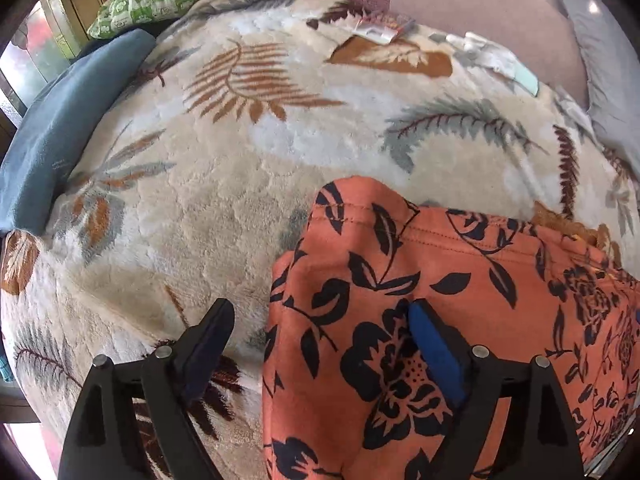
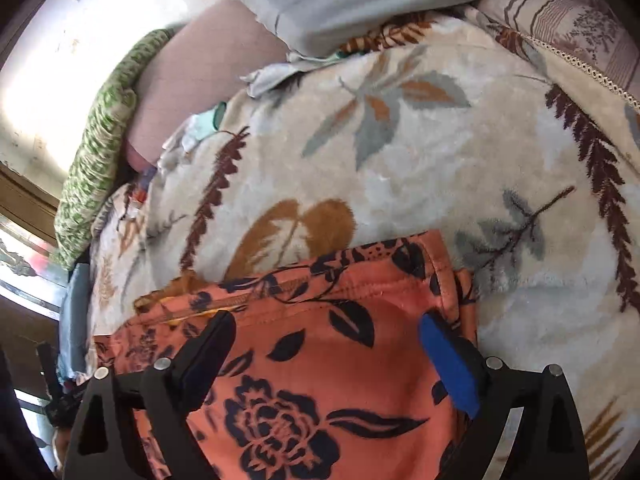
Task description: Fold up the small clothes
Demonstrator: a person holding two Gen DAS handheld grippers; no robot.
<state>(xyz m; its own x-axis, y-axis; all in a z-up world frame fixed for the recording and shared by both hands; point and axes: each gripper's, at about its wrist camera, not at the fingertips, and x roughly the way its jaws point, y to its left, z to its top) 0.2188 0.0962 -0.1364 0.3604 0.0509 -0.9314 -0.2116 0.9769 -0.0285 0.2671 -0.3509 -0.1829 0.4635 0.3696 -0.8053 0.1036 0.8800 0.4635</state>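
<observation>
Black fingers of the left gripper (image 1: 320, 320) are standing apart, straddling the stitched left edge of the orange floral garment (image 1: 440, 300). Both jaws of the right gripper (image 2: 328, 334) are gaping over it, lying on a plush leaf-print blanket (image 1: 200, 200) offering bare room leftward.

- Left wrist view looks down from close above, facing across the plush cream leaf-print blanket (image 1: 224, 208).
- Right wrist view hangs equally near, angled similarly.
- Both share the orange floral garment (image 1: 420, 300) (image 2: 320, 352) and that blanket (image 2: 400, 160).
</observation>
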